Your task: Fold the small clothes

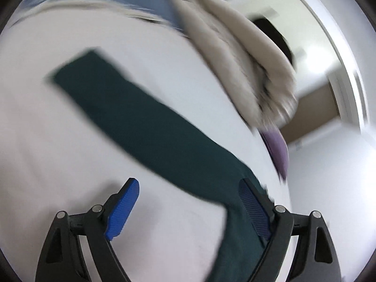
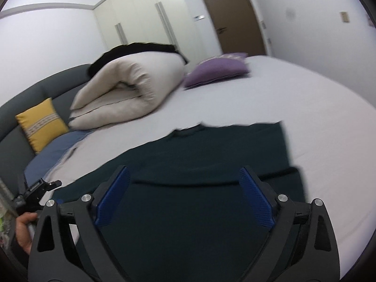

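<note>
A dark green garment (image 2: 211, 155) lies spread flat on the white bed sheet (image 2: 329, 141), with a fold line running across it. My right gripper (image 2: 184, 169) hovers over its near part, blue pads wide apart and pressing on nothing. In the blurred left wrist view the garment (image 1: 145, 127) runs as a long band from upper left to lower right over the sheet (image 1: 47, 152). My left gripper (image 1: 188, 182) is open; its right finger is over the cloth's edge and its left finger over bare sheet. Neither gripper holds anything.
A folded beige duvet (image 2: 127, 94) with something black behind it lies at the bed's far side, beside a purple pillow (image 2: 218, 70). A yellow cushion (image 2: 42, 124) leans on the grey headboard (image 2: 47, 89). A person's hand (image 2: 23, 225) shows at lower left. Wardrobe and brown door stand behind.
</note>
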`<state>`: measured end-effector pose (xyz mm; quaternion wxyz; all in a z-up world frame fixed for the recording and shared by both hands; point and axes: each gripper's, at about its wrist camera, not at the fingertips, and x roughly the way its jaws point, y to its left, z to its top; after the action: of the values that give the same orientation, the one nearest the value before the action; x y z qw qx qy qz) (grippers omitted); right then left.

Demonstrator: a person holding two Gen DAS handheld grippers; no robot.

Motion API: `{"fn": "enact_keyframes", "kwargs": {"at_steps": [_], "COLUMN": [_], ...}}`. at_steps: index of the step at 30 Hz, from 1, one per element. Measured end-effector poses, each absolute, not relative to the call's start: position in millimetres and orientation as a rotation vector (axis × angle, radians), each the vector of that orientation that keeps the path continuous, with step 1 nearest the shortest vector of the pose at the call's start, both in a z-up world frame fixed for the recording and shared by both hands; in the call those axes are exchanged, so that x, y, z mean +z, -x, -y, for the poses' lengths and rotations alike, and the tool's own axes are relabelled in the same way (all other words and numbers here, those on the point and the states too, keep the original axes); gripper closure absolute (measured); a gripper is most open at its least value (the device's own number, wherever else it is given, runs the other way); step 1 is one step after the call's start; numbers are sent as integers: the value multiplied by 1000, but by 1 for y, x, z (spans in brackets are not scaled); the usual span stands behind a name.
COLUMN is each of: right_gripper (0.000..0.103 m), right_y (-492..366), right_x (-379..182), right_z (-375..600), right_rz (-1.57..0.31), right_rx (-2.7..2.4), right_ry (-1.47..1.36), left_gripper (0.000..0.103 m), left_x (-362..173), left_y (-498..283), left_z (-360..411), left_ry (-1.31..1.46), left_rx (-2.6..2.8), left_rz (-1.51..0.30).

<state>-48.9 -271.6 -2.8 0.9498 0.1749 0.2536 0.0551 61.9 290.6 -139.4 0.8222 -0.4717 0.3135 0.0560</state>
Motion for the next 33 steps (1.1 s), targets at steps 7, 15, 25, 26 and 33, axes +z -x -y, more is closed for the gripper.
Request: {"fn": "enact_keyframes", "kwargs": {"at_steps": [7,15,25,26,33], "right_gripper": [12,28,34,34,34], "right_y": [40,29,30,32,50], "right_x": [-17,-43,-72,-74,-85], "right_z": [232,243,283,289,338], "right_rz": [-670,-702,-696,-691,-658], "right_rx": [275,290,235,224,144], "right_ry": [-535,-731,-790,-799,-860], "left_gripper": [20,93,95,94,60], "left_x": [-177,-187,-71,-64,-121], "left_y": [-49,-88,-176,-185,-181], "left_z": [-352,-373,-170,-134,110], "left_ry": [1286,1380,615,522,-155], "left_rx": [244,287,-16,-59,-259], "left_rz": [-556,-580,-651,-664,-820]}}
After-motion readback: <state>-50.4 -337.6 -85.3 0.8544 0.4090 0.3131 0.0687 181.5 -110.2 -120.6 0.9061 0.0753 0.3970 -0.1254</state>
